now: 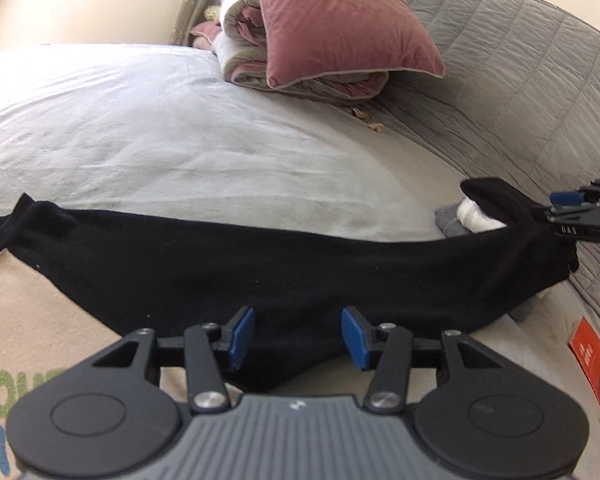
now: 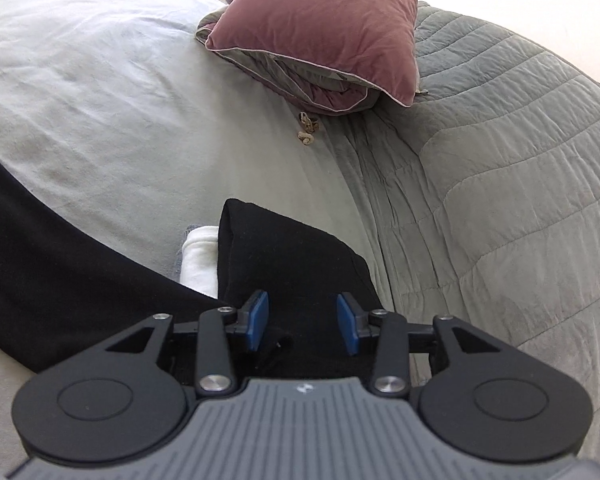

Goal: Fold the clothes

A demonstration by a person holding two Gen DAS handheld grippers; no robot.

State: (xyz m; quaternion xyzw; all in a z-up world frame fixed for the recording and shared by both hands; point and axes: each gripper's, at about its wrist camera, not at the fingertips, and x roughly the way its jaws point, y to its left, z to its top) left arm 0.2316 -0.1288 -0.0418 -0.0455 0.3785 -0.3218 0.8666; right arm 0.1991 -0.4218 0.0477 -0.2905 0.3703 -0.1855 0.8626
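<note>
The black garment (image 1: 300, 264) lies spread on the bed (image 1: 180, 128), its long axis running left to right across both grippers. The left gripper (image 1: 298, 338) stands over its near edge, fingers apart, gripping nothing. The right gripper (image 2: 302, 326) stands over the garment's turned-back right end, fingers likewise apart. Each end lies nearest its own-side gripper.

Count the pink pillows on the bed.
1. The pink pillow leans on a folded quilt at the far side of the bed. Others may be hidden behind it.
</note>
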